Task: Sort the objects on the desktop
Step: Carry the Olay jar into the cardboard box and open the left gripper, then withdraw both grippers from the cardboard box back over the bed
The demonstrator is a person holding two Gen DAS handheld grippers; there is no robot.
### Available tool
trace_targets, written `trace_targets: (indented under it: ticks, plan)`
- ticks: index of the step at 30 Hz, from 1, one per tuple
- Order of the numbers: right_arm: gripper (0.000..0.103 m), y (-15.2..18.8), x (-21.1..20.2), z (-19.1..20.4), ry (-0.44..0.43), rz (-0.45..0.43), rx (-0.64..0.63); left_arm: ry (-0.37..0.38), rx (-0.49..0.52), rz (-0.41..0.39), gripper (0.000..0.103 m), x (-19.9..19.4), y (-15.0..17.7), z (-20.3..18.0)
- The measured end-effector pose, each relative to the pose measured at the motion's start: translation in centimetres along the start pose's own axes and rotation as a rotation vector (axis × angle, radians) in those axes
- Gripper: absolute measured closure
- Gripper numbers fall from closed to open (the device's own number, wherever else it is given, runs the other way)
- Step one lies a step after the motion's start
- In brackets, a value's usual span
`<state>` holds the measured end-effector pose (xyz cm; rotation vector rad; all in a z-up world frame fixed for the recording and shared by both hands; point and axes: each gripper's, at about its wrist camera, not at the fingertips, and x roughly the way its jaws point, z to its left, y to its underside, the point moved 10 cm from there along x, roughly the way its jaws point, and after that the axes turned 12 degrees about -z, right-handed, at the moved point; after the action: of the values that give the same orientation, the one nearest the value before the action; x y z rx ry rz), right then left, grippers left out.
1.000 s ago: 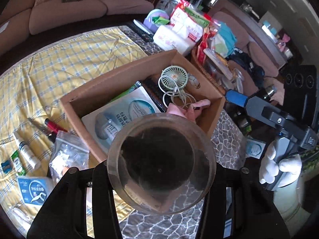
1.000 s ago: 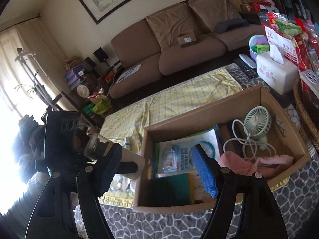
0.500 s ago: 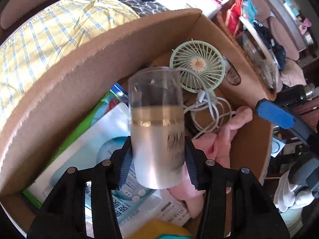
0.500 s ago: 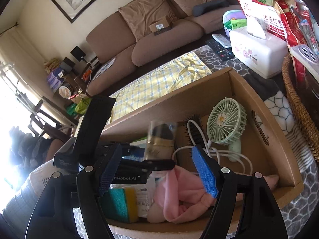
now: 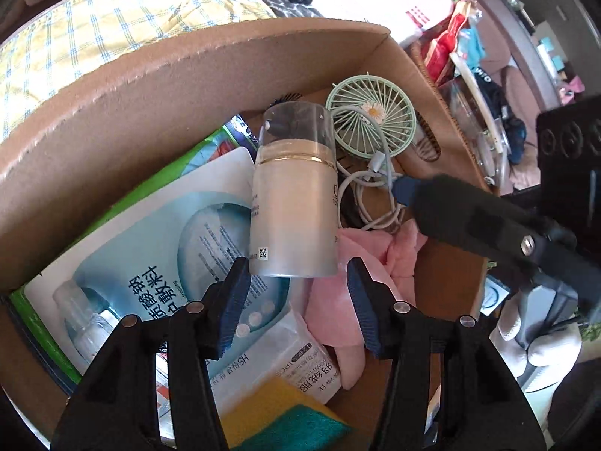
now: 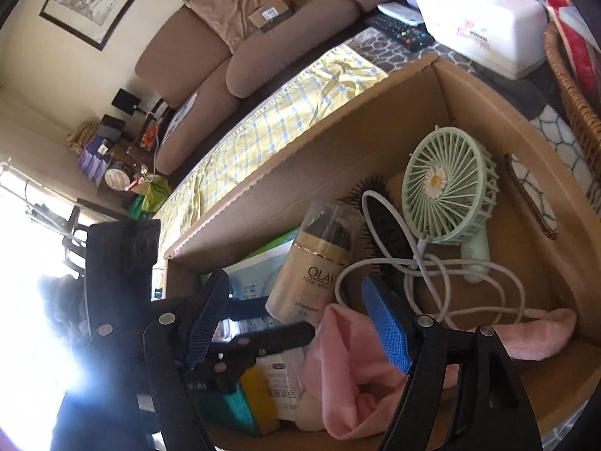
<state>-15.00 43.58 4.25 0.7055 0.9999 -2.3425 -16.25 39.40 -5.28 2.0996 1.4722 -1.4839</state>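
Note:
A frosted Olay lotion bottle (image 5: 295,203) with a clear cap and gold band lies inside the cardboard box (image 5: 157,86), on a blue face-mask packet (image 5: 157,259) and a pink cloth (image 5: 360,263). My left gripper (image 5: 298,302) is open just behind the bottle's base, jaws apart and not touching it. The bottle also shows in the right wrist view (image 6: 315,267). My right gripper (image 6: 296,323) is open and empty over the box's near side; it also shows in the left wrist view (image 5: 405,188).
The box also holds a green hand fan (image 6: 447,188), a white cable (image 6: 432,274), a black hairbrush (image 6: 383,218) and a yellow-green sponge (image 5: 285,417). A yellow checked cloth (image 6: 285,120), a tissue box (image 6: 484,26) and a wicker basket (image 6: 571,71) surround it.
The left gripper carried the bottle down into the box, then opened and let it go. The right gripper moved closer over the box.

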Motion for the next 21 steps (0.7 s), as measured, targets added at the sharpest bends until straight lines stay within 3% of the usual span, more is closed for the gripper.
trace_targets:
  ticks: [6, 14, 17, 20, 21]
  plan:
    - [0.025, 0.0, 4.2, 0.3, -0.005, 0.112, 0.063, 0.019, 0.009, 0.011, 0.050, 0.7, 0.0, -0.9]
    - [0.026, -1.6, 4.5, -0.9, -0.028, 0.084, 0.133, 0.062, -0.029, -0.006, 0.041, 0.9, -0.6, -1.9]
    - [0.026, -2.2, 2.6, -0.7, -0.023, 0.049, 0.089, 0.067, 0.000, -0.035, 0.035, -1.3, -0.5, -2.1]
    - [0.026, -2.4, 0.3, 0.6, -0.016, 0.009, 0.002, 0.036, 0.031, -0.116, 0.030, -5.6, -0.5, -1.6]
    - [0.026, -2.3, -0.5, 1.2, -0.022, -0.005, -0.024, 0.020, 0.037, -0.155, 0.022, -7.3, -0.5, -1.2]
